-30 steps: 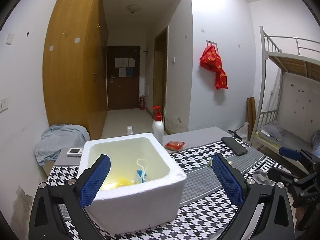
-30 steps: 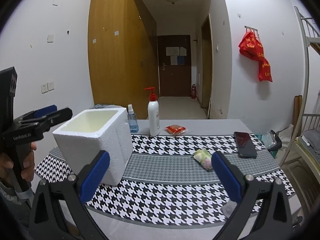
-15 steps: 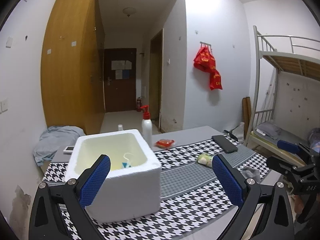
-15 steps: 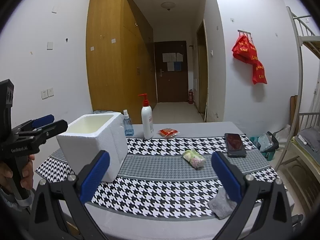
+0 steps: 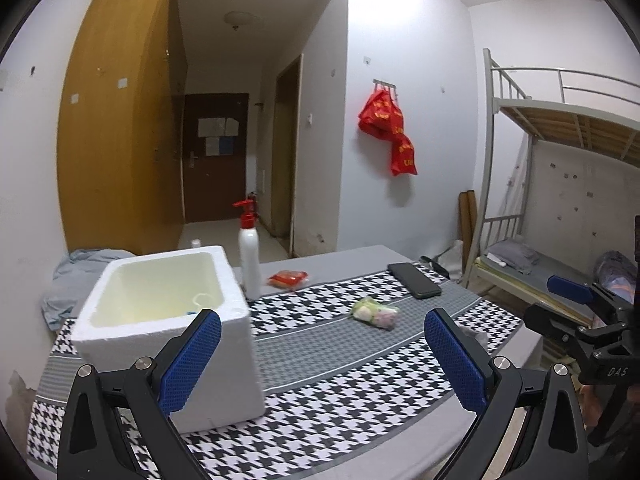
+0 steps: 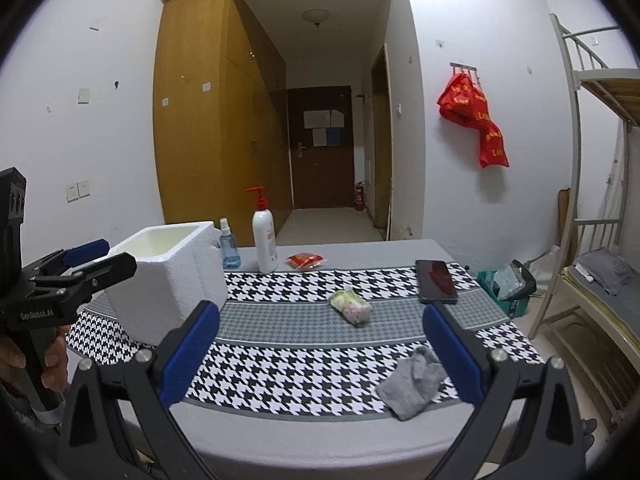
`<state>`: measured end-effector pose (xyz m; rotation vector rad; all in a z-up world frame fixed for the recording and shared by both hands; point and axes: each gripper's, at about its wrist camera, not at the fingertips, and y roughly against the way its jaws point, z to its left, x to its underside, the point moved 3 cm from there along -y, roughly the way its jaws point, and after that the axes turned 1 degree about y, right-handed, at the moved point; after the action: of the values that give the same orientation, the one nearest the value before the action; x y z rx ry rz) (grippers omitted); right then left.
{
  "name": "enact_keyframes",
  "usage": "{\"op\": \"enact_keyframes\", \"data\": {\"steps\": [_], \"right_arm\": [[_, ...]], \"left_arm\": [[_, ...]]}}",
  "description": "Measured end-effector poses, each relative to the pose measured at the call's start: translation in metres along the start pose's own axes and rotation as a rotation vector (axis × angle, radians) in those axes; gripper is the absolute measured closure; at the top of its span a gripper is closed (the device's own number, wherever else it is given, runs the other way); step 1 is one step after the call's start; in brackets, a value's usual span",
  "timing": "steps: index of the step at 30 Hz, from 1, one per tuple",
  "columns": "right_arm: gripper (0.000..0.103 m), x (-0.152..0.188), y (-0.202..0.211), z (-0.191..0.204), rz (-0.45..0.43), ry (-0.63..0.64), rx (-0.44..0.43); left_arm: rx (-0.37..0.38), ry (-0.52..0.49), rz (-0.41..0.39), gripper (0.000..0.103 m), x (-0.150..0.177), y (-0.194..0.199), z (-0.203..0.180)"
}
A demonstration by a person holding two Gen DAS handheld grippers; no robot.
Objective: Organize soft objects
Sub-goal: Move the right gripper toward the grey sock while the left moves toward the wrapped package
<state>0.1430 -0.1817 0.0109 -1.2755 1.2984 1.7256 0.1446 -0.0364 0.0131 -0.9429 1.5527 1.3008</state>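
The desk (image 6: 304, 432) is the biggest thing here, covered with a black-and-white houndstooth cloth (image 6: 288, 364) that has a grey band running left to right across it. On the left sits a white foam box (image 5: 160, 320), open at the top, with something small and pale at the bottom, too hidden to make out.

Now the soft stuff. A grey sock (image 6: 412, 384) lies crumpled on the near right part of the cloth; its long axis runs diagonally, near-left to far-right, with the far end tucked behind the right gripper's finger. It's plain grey knit, bunched up and limp. Further back, around the middle of the cloth, there's a soft bundle in clear wrap (image 6: 351, 307), pale green and pink, lying flat with its long axis also on a diagonal, far-left to near-right in the right wrist view.

Behind that: a black phone (image 6: 436, 280) flat on the right, a white pump bottle with a red top (image 6: 264, 236) upright at the far edge, a little blue spray bottle (image 6: 229, 250) just beside the box, and a red packet (image 6: 306, 260) right of the pump bottle.

Left gripper (image 5: 322, 356) has its blue fingers spread wide, nothing between them, hanging at the near edge beside the box. Right gripper (image 6: 320, 356) is the same, wide apart and empty, with the sock just inside its right finger.
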Motion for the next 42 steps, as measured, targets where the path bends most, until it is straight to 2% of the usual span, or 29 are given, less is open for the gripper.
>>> {"op": "enact_keyframes", "data": {"steps": [18,30,42], "right_arm": [[0.0,0.028,-0.002,-0.048,0.035,-0.062,0.055],[0.0,0.038,-0.02,-0.069,0.072,-0.092,0.035],[0.0,0.042,-0.046,-0.084,0.147,-0.071,0.022]], "left_arm": [[0.109,-0.012,0.063,0.001,0.006,-0.044,-0.043],[0.088,-0.023,0.099,0.001,0.008,-0.085,-0.055],[0.077,-0.041,0.144,0.001,0.009,-0.128,-0.061]]}}
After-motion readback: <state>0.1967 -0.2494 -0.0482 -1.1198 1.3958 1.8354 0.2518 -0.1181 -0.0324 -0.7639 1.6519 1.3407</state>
